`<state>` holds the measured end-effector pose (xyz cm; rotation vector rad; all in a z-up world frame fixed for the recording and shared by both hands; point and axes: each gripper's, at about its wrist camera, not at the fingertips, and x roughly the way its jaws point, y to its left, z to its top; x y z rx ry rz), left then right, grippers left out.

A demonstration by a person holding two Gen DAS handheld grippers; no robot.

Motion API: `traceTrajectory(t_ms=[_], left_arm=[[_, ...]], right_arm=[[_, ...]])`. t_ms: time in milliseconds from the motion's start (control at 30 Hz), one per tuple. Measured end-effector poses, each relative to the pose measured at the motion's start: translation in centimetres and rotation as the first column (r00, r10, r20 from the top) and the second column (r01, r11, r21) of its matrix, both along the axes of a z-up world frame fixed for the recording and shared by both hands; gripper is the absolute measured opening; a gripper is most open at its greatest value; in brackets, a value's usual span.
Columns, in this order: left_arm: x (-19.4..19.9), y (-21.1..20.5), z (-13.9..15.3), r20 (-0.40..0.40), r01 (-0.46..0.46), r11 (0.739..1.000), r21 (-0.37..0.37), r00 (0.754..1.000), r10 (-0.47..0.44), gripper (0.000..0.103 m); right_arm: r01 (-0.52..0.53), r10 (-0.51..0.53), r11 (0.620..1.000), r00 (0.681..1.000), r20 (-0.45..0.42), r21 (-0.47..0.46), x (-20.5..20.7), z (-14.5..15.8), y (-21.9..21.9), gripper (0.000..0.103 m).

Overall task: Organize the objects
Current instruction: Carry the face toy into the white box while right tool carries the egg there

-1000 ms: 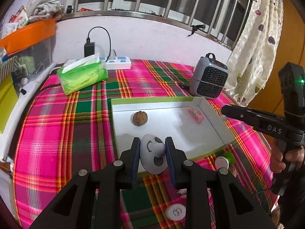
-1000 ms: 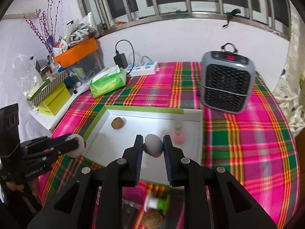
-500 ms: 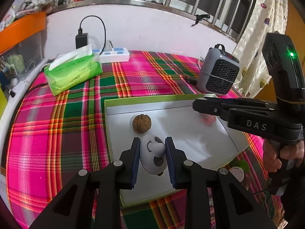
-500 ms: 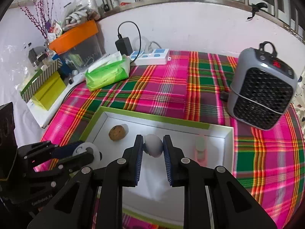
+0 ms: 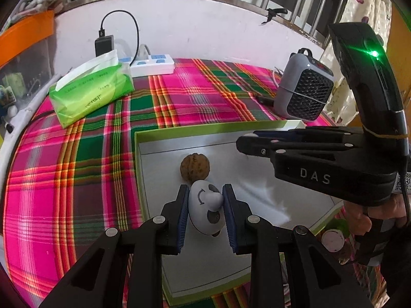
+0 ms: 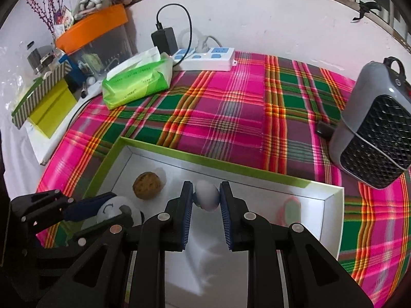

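My left gripper (image 5: 205,201) is shut on a white panda-face toy (image 5: 206,210), hanging over the white tray with a green rim (image 5: 179,128). A walnut (image 5: 195,167) lies in the tray just beyond it. My right gripper (image 6: 206,200) is shut on a small pale egg-shaped thing (image 6: 207,195), also above the tray (image 6: 205,157). In the right wrist view the walnut (image 6: 148,185) sits left of the egg, the left gripper (image 6: 113,206) holds the panda toy (image 6: 115,209) at lower left, and a pink object (image 6: 290,211) rests near the tray's right wall, blurred.
A plaid cloth (image 5: 77,166) covers the table. Green tissue pack (image 5: 90,95), power strip (image 5: 151,64) and charger (image 5: 104,45) stand at the back. A grey heater (image 6: 375,138) sits at right. Boxes (image 6: 46,102) crowd the left edge. Small objects (image 5: 332,236) lie beside the tray's near right corner.
Both grippers have moved forward and down over the tray, each keeping its object. The right gripper now reaches farther across the left wrist view, hiding the pink object.
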<state>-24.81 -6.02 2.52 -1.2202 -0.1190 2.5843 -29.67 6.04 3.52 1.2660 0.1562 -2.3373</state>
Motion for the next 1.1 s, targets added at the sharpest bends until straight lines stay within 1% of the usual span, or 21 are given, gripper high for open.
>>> traceTrajectory(t_ms=[100, 433, 1100], left_arm=[[-0.2, -0.1, -0.3, 0.008, -0.007, 1.0, 0.002, 1.0, 0.007, 0.024], [-0.3, 0.5, -0.5, 0.006, 0.009, 1.0, -0.018, 1.0, -0.009, 0.024], [-0.3, 0.4, -0.4, 0.005, 0.01, 1.0, -0.021, 1.0, -0.01, 0.025]], right_arm=[[-0.004, 0.004, 1.0, 1.0, -0.014, 0.012, -0.1, 0.0, -0.2, 0.022], [0.007, -0.007, 0.999, 1.0, 0.001, 0.039, -0.8, -0.9, -0.7, 0.023], [0.017, -0.017, 0.999, 1.0, 0.013, 0.041, -1.2, -1.2, -0.8, 0.023]])
